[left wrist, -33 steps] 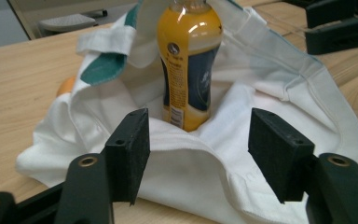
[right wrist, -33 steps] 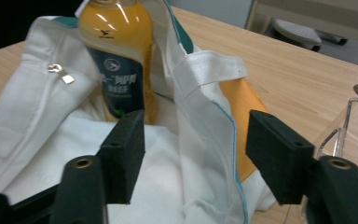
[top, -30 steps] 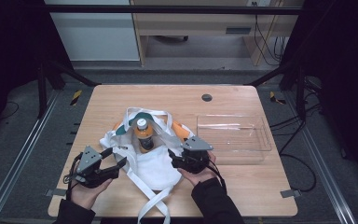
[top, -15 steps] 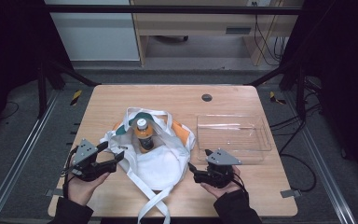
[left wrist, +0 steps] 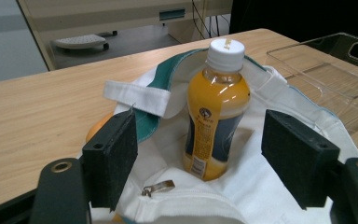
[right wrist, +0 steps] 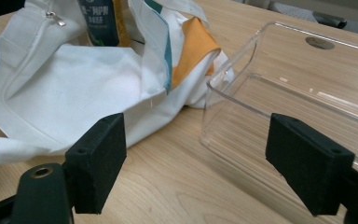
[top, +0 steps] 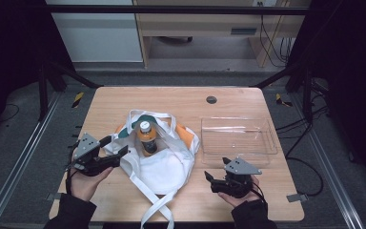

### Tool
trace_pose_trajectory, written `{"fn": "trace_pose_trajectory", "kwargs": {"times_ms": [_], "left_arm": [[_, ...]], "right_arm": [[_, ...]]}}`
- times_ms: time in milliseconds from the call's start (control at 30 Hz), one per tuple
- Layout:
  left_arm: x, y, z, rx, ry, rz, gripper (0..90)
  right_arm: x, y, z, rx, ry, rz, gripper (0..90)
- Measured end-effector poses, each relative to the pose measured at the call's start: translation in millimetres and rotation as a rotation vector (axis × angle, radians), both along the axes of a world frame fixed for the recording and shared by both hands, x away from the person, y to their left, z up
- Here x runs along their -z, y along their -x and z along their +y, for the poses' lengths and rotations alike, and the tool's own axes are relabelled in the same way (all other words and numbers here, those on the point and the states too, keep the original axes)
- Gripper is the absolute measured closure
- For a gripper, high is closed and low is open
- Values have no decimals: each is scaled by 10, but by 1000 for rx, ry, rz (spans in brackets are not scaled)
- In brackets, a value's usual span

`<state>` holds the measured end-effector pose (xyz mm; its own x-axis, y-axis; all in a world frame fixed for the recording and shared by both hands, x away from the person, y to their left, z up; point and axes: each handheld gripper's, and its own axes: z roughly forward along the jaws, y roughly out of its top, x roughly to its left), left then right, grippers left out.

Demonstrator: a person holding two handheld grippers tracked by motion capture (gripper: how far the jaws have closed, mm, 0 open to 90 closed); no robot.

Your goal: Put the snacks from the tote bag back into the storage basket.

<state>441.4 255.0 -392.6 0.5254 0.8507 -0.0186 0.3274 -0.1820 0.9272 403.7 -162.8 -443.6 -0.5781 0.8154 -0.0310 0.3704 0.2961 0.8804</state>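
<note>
On the wooden table (top: 124, 102), orange-juice bottle (top: 147, 138) stands in white cloth bag (top: 164, 164); left gripper (top: 115, 151) and right gripper (top: 211, 179), jaws just opening, empty. Next, probably: lift bottle into clear plastic tray (top: 238, 136).

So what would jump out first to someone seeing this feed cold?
The orange juice bottle standing upright in the open white tote bag at mid-table. Right of the bag sits a clear plastic bin. An open left hand-held gripper flanks the bag; the right hand-held gripper, also open, sits below the bin.

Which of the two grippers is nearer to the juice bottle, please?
The left gripper, beside the white bag holding the bottle; the right gripper sits apart, by the clear tray.
</note>
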Motion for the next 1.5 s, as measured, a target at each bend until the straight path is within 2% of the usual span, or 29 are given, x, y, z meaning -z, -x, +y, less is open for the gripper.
{"fn": "trace_pose_trajectory", "kwargs": {"times_ms": [433, 567, 733, 833, 1200, 1500], "left_arm": [[-134, -189, -214, 18, 21, -21, 261], [-141, -247, -256, 18, 27, -23, 261], [-130, -321, -296, 20, 55, -20, 261], [-126, -352, -326, 21, 39, -21, 261], [-79, -464, -496, 26, 25, -28, 275], [-17, -548, -573, 26, 10, -22, 357]], "right_arm": [[81, 143, -288, 41, -34, 20, 195], [101, 140, -306, 47, -33, 30, 193], [112, 144, -291, 42, -25, 34, 192], [121, 142, -280, 42, -14, 37, 191], [140, 121, -288, 45, -20, 41, 191], [152, 118, -287, 50, -20, 43, 195]]}}
